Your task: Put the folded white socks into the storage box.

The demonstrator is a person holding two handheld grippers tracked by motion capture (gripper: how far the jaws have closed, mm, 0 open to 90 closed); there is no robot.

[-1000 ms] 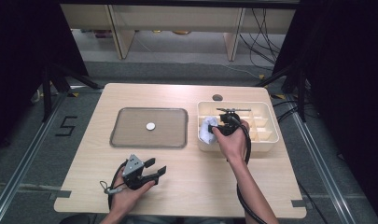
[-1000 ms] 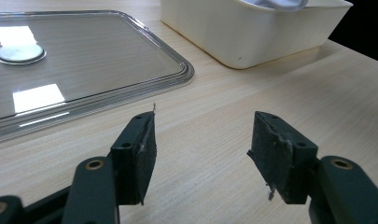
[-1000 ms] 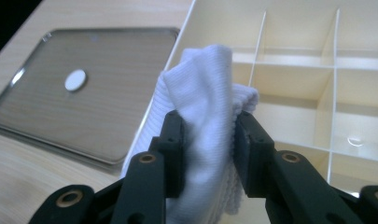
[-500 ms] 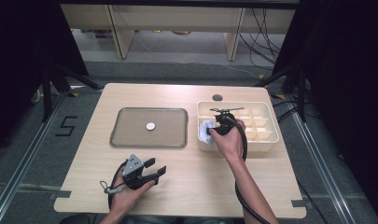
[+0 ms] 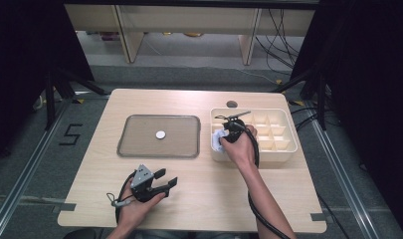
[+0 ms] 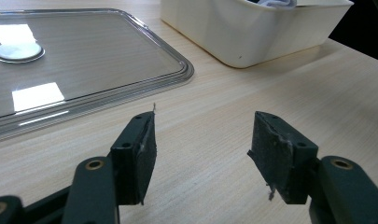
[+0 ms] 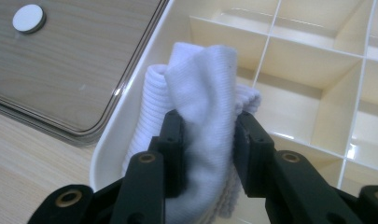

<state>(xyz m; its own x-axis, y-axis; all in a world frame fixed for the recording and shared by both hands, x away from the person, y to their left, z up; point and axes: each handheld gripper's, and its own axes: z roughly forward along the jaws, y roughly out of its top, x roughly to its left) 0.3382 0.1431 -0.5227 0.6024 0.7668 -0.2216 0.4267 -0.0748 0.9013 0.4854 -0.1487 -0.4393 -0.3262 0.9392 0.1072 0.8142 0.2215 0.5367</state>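
I've got a clear tray [image 5: 139, 144] on the desk [image 5: 199, 199], left of my right hand-held gripper, with one small white disc [image 5: 160, 134] lying in it.

Ribbed white cloth [image 7: 203, 121]; glossy, seemingly plastic organiser [image 7: 312, 93]; matt wood table [image 6: 233, 121]

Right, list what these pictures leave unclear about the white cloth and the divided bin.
- White cloth: its lower end, in the right gripper view, is hidden behind the right gripper and cut by the bottom edge.
- White cloth, high view: mostly covered by the hand; its shape is too small to read.
- Divided bin, left gripper view: the top edge cuts it off, so its contents stay hidden.
- White disc on the tray: too small to identify.
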